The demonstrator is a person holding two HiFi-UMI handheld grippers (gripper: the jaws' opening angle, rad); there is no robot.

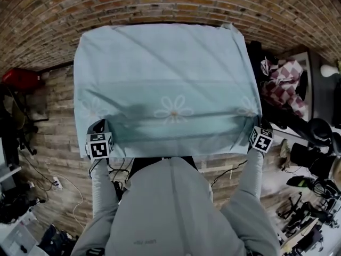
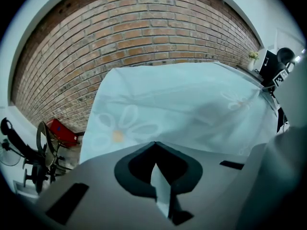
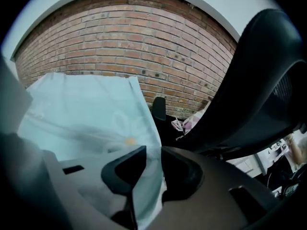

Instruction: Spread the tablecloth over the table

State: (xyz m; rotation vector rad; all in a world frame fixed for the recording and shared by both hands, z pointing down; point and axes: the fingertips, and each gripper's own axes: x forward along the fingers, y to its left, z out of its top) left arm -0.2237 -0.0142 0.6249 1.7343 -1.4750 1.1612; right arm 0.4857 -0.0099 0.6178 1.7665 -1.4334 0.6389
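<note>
Tablecloth (image 1: 165,84): pale blue, printed with white daisies (image 1: 173,111); laid flat over the table top, far edge near the brick wall (image 1: 160,4), near edge hanging at the person's chest; table itself hidden beneath.

Left gripper (image 1: 102,132): at the near left corner of the cloth; in the left gripper view (image 2: 156,176) the jaws stand closed, a thin fold of cloth pinched between them.

Right gripper (image 1: 258,132): at the near right corner; in the right gripper view (image 3: 149,171) the jaws stand a little apart, a bunched strip of cloth lying loose in the gap.

Person: grey hooded top (image 1: 170,207), both sleeves reaching forward.

Surroundings: red object (image 1: 21,79) on the floor at left; pink-and-white checked fabric (image 1: 285,81) at right.
</note>
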